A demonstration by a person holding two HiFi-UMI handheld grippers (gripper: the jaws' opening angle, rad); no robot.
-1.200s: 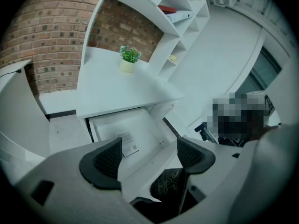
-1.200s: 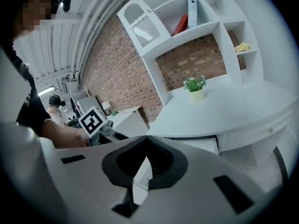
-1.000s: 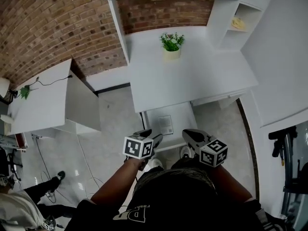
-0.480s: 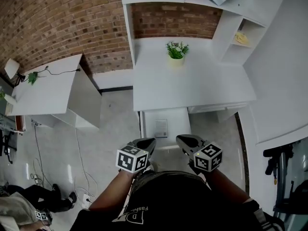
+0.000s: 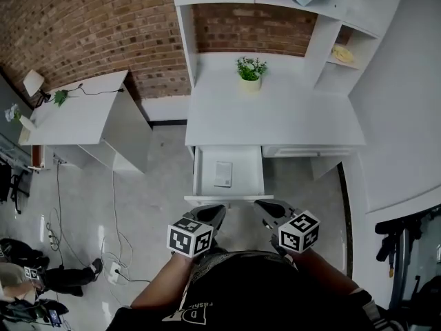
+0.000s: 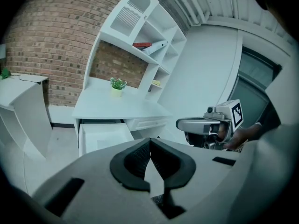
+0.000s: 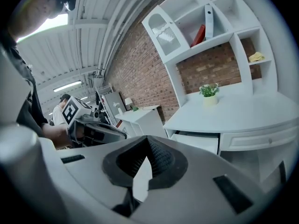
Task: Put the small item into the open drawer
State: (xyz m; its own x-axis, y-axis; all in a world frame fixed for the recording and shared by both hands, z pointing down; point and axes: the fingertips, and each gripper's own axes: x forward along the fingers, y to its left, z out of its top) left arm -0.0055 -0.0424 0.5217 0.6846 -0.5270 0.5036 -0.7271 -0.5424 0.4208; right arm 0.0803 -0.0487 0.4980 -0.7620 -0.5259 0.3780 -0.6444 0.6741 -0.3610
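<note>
The white desk (image 5: 289, 119) has its left drawer (image 5: 198, 174) pulled out. A small flat white item (image 5: 222, 174) lies on the drawer's floor. My left gripper (image 5: 215, 213) hangs just in front of the drawer's front panel, shut with nothing in it; in the left gripper view its pads (image 6: 140, 155) meet. My right gripper (image 5: 262, 206) is beside it to the right, also shut and empty, its pads (image 7: 159, 158) touching. Each gripper view shows the drawer ahead (image 6: 100, 134) (image 7: 198, 141) and the other gripper to the side.
A potted plant (image 5: 249, 69) stands at the back of the desk, under white shelves (image 5: 344, 33). A lower white side table (image 5: 76, 126) stands left against the brick wall. Cables (image 5: 114, 254) trail on the tiled floor. A second drawer (image 5: 310, 152) is closed.
Both grippers have drawn back from the drawer front toward my body and risen a little. The left gripper's jaws, apart at the drawer a second ago, are now shut.
</note>
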